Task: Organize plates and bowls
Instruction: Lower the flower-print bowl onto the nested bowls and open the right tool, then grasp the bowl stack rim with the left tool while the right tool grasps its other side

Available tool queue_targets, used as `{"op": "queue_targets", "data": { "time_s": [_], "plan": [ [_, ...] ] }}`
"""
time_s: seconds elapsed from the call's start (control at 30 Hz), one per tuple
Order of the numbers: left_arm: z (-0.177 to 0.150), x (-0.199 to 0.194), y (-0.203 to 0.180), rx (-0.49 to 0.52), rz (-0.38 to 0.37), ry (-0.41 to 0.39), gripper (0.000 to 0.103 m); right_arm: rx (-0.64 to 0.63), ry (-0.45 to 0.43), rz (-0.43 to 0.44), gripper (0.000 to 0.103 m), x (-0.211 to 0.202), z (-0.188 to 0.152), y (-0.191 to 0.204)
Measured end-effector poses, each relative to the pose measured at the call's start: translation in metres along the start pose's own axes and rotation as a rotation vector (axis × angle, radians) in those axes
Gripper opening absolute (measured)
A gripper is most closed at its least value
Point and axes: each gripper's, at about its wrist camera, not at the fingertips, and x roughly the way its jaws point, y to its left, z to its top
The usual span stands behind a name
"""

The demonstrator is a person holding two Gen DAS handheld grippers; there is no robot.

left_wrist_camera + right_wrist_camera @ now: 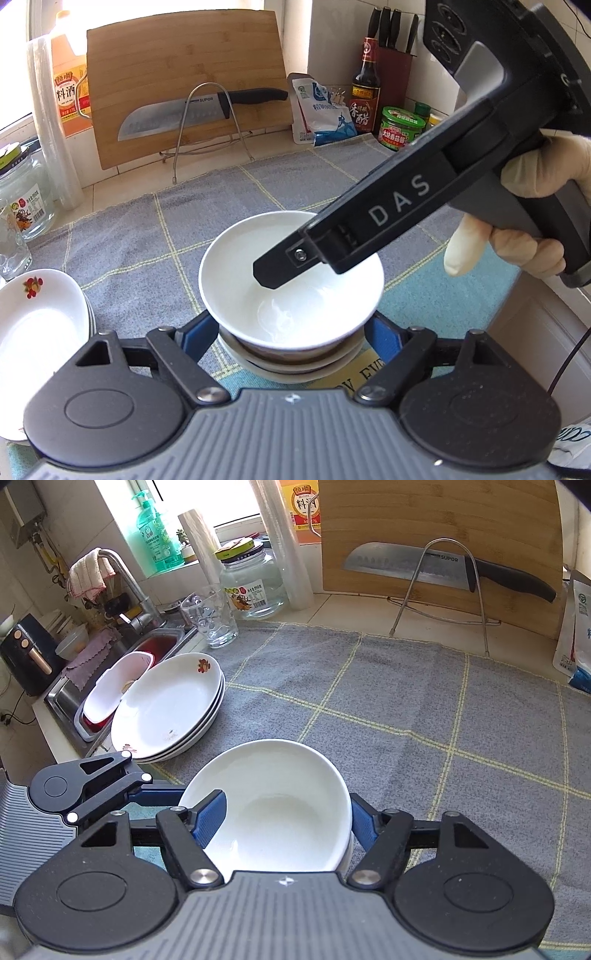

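Observation:
A white bowl point(291, 280) sits on top of a stack of bowls point(295, 363) on the grey checked cloth. My left gripper point(291, 332) is open, its blue pads on either side of the stack below the top bowl. My right gripper point(288, 818) is wide open around the same top bowl point(273, 808): its left pad point(210, 821) is inside the bowl, its right pad point(364, 825) outside the rim. In the left wrist view its black finger point(280, 264) reaches into the bowl. A stack of white flowered plates point(170, 709) lies to the left and shows in the left wrist view point(37, 325).
A cutting board point(184, 85) with a knife point(199, 110) on a wire rack leans on the back wall. Bottles, jars and a knife block point(395, 62) stand back right. A glass jar point(255, 583), a tumbler point(210, 616) and the sink point(122, 664) are at the left.

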Motion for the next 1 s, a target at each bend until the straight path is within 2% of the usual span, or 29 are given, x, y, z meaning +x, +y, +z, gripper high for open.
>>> {"op": "queue_targets", "data": {
  "time_s": [0.2, 0.27, 0.5, 0.6, 0.77, 1.0],
  "plan": [
    [-0.004, -0.006, 0.002, 0.003, -0.034, -0.011, 0.093, -0.019, -0.052, -0.001, 0.101, -0.008, 0.0, 0.004],
    [-0.007, -0.008, 0.003, 0.015, -0.05, -0.011, 0.093, -0.037, -0.072, -0.007, 0.103, -0.012, 0.0, 0.006],
    [-0.018, -0.011, 0.011, 0.101, -0.097, -0.014, 0.096, -0.131, -0.087, -0.032, 0.103, -0.018, -0.01, 0.016],
    [-0.022, -0.013, 0.019, 0.145, -0.093, -0.041, 0.101, -0.167, -0.086, -0.056, 0.103, -0.02, -0.016, 0.022],
    [-0.028, -0.012, 0.034, 0.208, -0.118, -0.077, 0.101, -0.178, -0.084, -0.09, 0.103, -0.022, -0.025, 0.032],
    [-0.032, -0.003, 0.05, 0.239, -0.186, -0.023, 0.101, -0.221, -0.057, -0.176, 0.103, -0.017, -0.043, 0.056]
  ]
}}
